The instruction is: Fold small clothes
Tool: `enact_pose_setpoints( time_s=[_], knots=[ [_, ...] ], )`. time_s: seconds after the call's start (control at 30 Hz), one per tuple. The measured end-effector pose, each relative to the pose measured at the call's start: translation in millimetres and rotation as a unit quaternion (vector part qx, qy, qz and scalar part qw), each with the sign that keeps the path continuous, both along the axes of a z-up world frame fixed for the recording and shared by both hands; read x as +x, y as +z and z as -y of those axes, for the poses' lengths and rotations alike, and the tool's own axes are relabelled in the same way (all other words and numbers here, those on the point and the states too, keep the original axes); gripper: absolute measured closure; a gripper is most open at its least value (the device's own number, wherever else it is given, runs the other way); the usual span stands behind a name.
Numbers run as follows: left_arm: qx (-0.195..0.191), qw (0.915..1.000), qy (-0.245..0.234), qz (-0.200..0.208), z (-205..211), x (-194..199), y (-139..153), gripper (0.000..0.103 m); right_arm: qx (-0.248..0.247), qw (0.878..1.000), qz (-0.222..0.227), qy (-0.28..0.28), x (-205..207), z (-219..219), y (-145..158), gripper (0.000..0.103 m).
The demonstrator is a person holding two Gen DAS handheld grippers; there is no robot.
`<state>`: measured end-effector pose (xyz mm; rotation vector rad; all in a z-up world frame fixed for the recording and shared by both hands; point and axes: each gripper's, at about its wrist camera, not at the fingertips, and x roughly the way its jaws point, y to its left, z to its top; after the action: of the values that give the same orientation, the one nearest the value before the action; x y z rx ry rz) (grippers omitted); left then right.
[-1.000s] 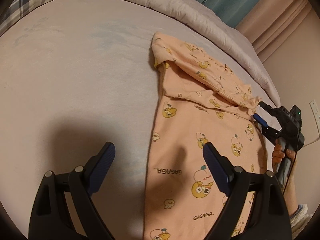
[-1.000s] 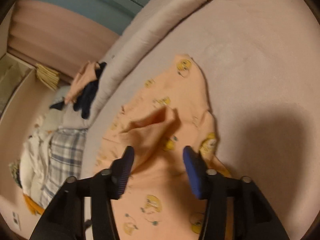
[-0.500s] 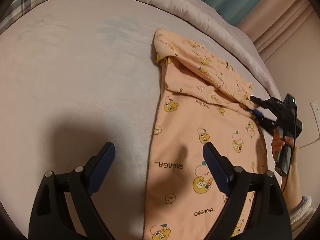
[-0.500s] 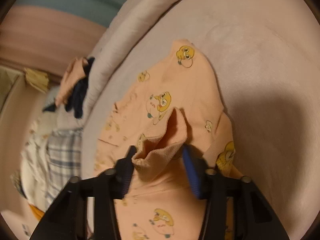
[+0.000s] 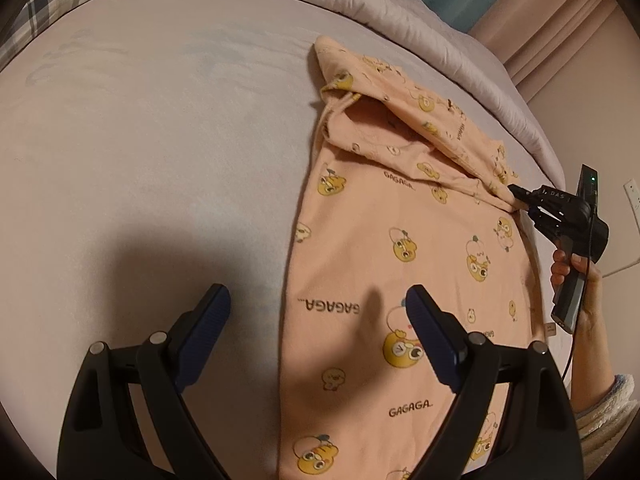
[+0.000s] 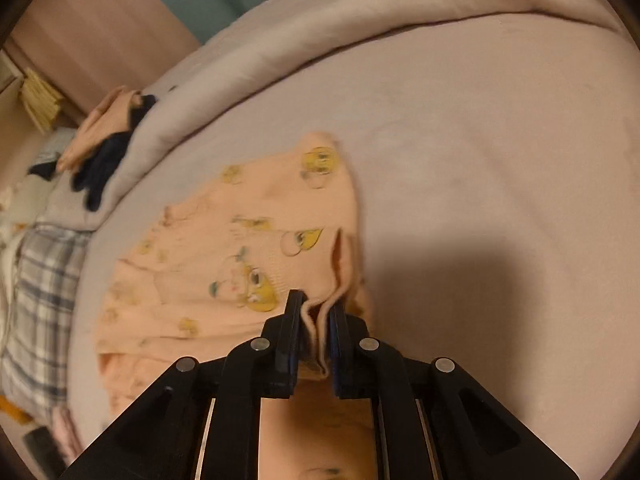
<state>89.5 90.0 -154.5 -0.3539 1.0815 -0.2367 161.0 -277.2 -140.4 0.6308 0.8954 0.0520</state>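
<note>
A small peach garment (image 5: 400, 248) with yellow cartoon prints and "GAGAGA" lettering lies flat on the lilac bed sheet (image 5: 160, 160), its far part folded over. My left gripper (image 5: 316, 308) is open and empty, hovering over the garment's near left edge. My right gripper (image 6: 316, 312) is shut on a bunched fold of the garment (image 6: 248, 248); in the left wrist view it (image 5: 516, 196) pinches the garment's right edge.
A rolled grey duvet (image 5: 400, 0) runs along the far side of the bed. A plaid pillow (image 6: 40, 300) and dark and pink clothes (image 6: 104, 152) lie beyond it. A wall socket (image 5: 632, 196) is at right.
My right gripper has closed on the fold of the garment that stood between its open fingers and pulled it taut. My left gripper has stayed open in place.
</note>
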Motion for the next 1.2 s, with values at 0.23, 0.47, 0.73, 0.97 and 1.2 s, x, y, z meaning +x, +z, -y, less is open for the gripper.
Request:
enact_pose_setpoints(
  time_s=[0.23, 0.47, 0.73, 0.97, 1.2],
  knots=[
    [-0.02, 0.9998, -0.001, -0.009, 2, -14, 2, 0.015, -0.02, 0.996, 0.083, -0.023, -30, -11, 25, 0.052],
    [0.001, 0.9998, -0.013, -0.014, 11, -41, -1, 0.02, -0.085, 0.996, -0.018, -0.004, -18, -28, 10, 0.052],
    [-0.013, 0.9997, -0.014, -0.012, 9, -61, 0, 0.02, -0.061, 0.997, -0.028, 0.043, -82, -34, 16, 0.048],
    [-0.047, 0.9986, -0.018, -0.015, 7, -75, 1, 0.02, 0.014, 0.996, -0.048, 0.074, -128, -24, 0, 0.048],
    [-0.104, 0.994, -0.02, -0.025, -4, -85, -1, 0.02, 0.075, 0.988, -0.06, 0.12, -152, -15, -9, 0.048]
  ],
)
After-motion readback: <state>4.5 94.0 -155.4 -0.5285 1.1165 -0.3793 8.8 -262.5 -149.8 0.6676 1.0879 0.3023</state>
